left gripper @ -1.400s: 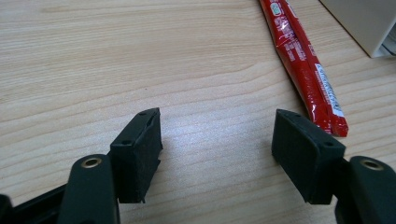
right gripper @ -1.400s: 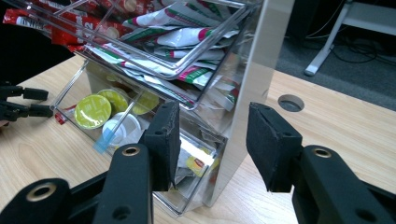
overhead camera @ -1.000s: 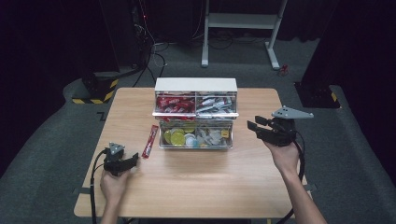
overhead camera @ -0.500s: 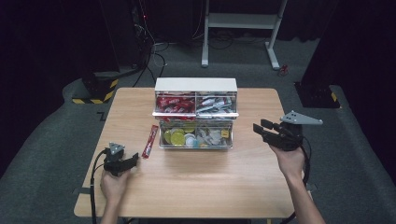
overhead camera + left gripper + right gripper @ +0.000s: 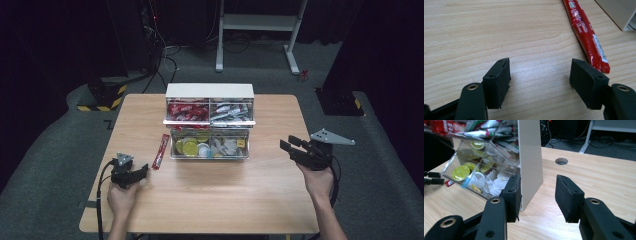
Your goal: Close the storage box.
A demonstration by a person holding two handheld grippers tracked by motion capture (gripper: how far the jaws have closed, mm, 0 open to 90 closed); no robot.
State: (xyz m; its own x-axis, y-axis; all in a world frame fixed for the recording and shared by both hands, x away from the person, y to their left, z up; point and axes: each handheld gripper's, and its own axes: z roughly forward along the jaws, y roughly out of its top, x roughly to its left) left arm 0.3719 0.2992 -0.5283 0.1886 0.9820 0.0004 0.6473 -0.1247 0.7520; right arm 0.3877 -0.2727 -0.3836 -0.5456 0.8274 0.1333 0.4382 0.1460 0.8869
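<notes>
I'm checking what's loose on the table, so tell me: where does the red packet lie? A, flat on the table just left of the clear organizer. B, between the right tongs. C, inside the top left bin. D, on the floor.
A: the red packet lies flat on the wooden table, just left of the clear organizer, in front of the open left tongs and touching neither pad.

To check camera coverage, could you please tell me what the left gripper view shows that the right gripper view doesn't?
Left gripper view: the red sachet close up, beside the open left hand-held gripper. Right gripper view: the clear drawer of lidded cups, a cable hole, the open right hand-held gripper. Both: the wooden table and the beige organiser.
</notes>
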